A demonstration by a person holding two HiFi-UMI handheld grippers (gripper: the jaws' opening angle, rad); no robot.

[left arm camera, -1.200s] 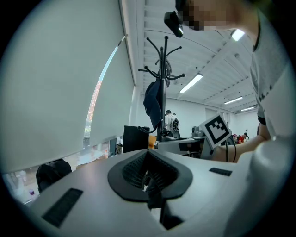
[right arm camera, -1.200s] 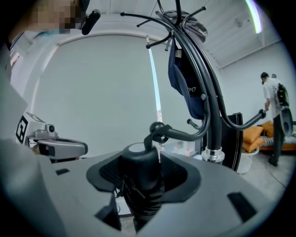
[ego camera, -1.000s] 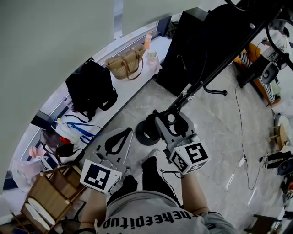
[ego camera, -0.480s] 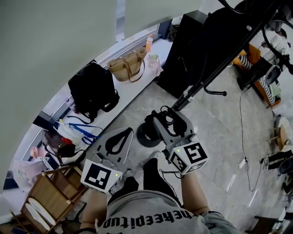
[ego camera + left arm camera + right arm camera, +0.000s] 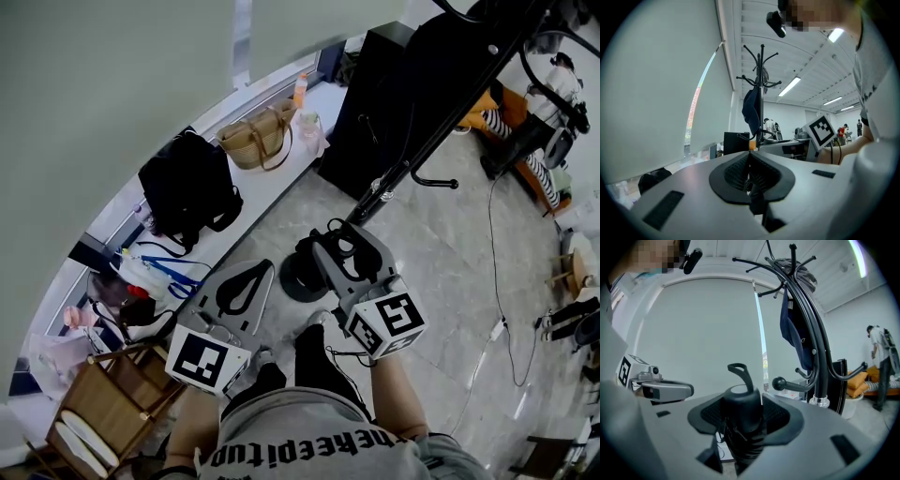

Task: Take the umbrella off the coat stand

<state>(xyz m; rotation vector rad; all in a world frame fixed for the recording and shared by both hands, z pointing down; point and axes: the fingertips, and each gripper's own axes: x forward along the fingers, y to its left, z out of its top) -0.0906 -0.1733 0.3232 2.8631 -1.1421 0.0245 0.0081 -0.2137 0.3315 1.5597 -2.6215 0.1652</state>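
My right gripper (image 5: 351, 251) is shut on the black umbrella handle (image 5: 740, 411), whose wrist loop (image 5: 739, 373) sticks up above the jaws. The black coat stand (image 5: 813, 352) rises just right of it, with a dark blue garment (image 5: 792, 333) on its hooks. In the head view the stand's pole (image 5: 441, 117) slants to the upper right, just beyond the right gripper. My left gripper (image 5: 241, 286) hangs lower left, jaws shut on nothing (image 5: 750, 171); its view shows the stand (image 5: 761, 89) farther off. The umbrella's body is hidden below the jaws.
A white ledge (image 5: 281, 178) along the window carries a black backpack (image 5: 185, 187), a tan handbag (image 5: 258, 131) and an orange bottle (image 5: 300, 89). A black cabinet (image 5: 375, 94) stands behind the stand. A wooden chair (image 5: 103, 403) is lower left. A cable (image 5: 497, 262) crosses the floor.
The right gripper with the umbrella handle has drawn slightly away from the stand's pole. The left gripper has barely moved.
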